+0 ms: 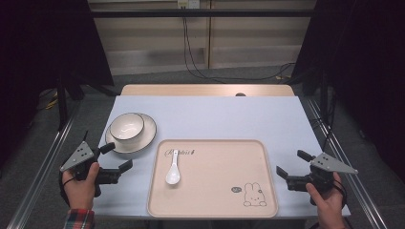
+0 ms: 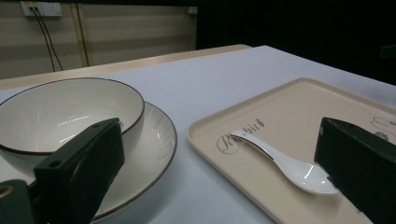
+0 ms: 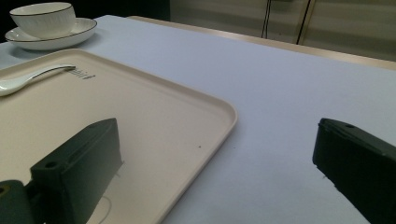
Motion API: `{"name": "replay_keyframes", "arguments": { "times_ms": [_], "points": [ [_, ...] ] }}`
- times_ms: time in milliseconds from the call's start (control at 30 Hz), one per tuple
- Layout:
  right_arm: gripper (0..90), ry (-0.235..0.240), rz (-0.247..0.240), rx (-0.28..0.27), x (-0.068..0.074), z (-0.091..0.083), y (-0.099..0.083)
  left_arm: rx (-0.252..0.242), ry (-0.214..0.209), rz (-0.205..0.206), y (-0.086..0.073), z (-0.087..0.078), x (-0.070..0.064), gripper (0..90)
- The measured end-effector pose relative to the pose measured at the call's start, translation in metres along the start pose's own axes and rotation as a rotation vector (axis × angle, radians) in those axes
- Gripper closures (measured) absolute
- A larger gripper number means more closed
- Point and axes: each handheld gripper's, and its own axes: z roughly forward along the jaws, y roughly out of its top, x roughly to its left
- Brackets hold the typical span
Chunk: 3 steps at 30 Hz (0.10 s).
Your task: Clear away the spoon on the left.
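Observation:
A beige tray [image 1: 224, 205] with a rabbit drawing lies at the table's front middle. On its left part rests a white ceramic spoon [image 1: 173, 173], handle pointing away. Left of the tray, a white bowl [image 1: 127, 126] stands on a dark-rimmed white plate [image 1: 147, 137]. My left gripper [image 1: 116, 156] hovers open just in front of the plate, empty. At the tray's right edge my right gripper [image 1: 292, 164] is open and empty too. In the left gripper view the bowl [image 2: 65, 112], plate [image 2: 156, 144] and spoon [image 2: 280, 161] lie ahead between the jaws. The right gripper view shows the tray [image 3: 205, 107], spoon [image 3: 28, 78] and bowl [image 3: 44, 17].
The pale blue table top [image 1: 215, 117] has a wooden strip [image 1: 205, 89] along its far edge. Metal rails [image 1: 45, 160] run along both sides of the table. Cables [image 1: 191, 57] hang from a wall socket behind.

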Motion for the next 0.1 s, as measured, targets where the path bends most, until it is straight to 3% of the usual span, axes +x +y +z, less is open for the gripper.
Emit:
{"name": "replay_keyframes", "arguments": {
  "times_ms": [100],
  "points": [
    [0.6,-0.002,0.002,0.004,0.0001,0.0007,-0.0002,0.009,0.002,0.007,-0.0004,0.0004,0.0001,1.7]
  ]
}}
